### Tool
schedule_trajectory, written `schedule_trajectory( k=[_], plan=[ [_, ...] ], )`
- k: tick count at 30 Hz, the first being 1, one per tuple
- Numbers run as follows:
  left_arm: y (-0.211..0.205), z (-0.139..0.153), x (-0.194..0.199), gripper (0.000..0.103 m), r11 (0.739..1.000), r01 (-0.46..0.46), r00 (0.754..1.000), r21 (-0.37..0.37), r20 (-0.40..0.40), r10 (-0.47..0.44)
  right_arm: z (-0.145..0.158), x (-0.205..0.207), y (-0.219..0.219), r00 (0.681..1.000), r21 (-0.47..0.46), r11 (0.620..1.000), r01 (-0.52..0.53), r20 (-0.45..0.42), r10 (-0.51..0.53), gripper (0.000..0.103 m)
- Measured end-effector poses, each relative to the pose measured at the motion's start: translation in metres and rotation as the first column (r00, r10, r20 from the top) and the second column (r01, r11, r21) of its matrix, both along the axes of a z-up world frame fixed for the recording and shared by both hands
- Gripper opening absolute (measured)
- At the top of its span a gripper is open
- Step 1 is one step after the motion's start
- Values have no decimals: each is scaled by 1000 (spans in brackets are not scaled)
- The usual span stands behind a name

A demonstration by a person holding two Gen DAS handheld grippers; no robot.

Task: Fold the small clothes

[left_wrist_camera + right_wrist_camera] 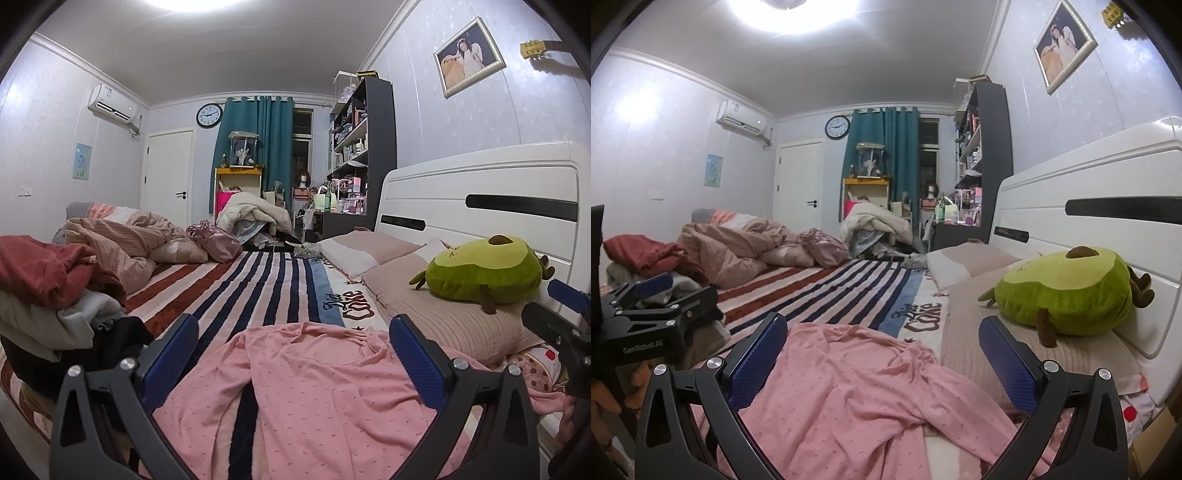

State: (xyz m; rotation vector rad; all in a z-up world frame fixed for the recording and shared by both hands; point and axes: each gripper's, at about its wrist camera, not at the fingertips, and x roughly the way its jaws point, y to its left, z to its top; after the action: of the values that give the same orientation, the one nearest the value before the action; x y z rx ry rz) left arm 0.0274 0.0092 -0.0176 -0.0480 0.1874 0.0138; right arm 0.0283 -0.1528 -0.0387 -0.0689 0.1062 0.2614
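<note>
So the pink top (314,384) is lying spread out on the striped bedspread (255,284), near the foot of the pillows (443,317), still rumpled and with 1 sleeve flopped toward the near edge. Looks like the very start of a fold: nothing is grabbed yet, and the garment hasn't been flattened properly.

Left gripper (293,354) hovers low over the top, pointing along the bed toward the far wall, with its 2 blue fingers (173,354) spread wide and nothing between them. Right gripper (882,360) sits in pretty much the same pose a bit closer to the headboard (1089,192), fingers (1008,363) also wide apart and empty. A bit of hand shows behind the left gripper in the right view.

Next move is probably dropping each gripper onto an edge or sleeve, pinching thin fabric without catching the bedspread, then smoothing or pulling it across. The pile of other clothes (48,295) waits off to the left, and the avocado plush (484,269) is on the pillows, out of the way.
</note>
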Motion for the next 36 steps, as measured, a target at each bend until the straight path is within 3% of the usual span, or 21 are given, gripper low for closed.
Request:
schedule_trajectory(
  k=[22,36],
  plan=[
    [2,-1,-4,102,1000,8,1000,-12,-8,-8,-1,-4,-4,1000,22,1000,14,6,-14,103],
    [3,-1,-5,102,1000,8,1000,-20,-13,-8,-2,-8,7,999,16,999,-37,-6,37,103]
  ],
)
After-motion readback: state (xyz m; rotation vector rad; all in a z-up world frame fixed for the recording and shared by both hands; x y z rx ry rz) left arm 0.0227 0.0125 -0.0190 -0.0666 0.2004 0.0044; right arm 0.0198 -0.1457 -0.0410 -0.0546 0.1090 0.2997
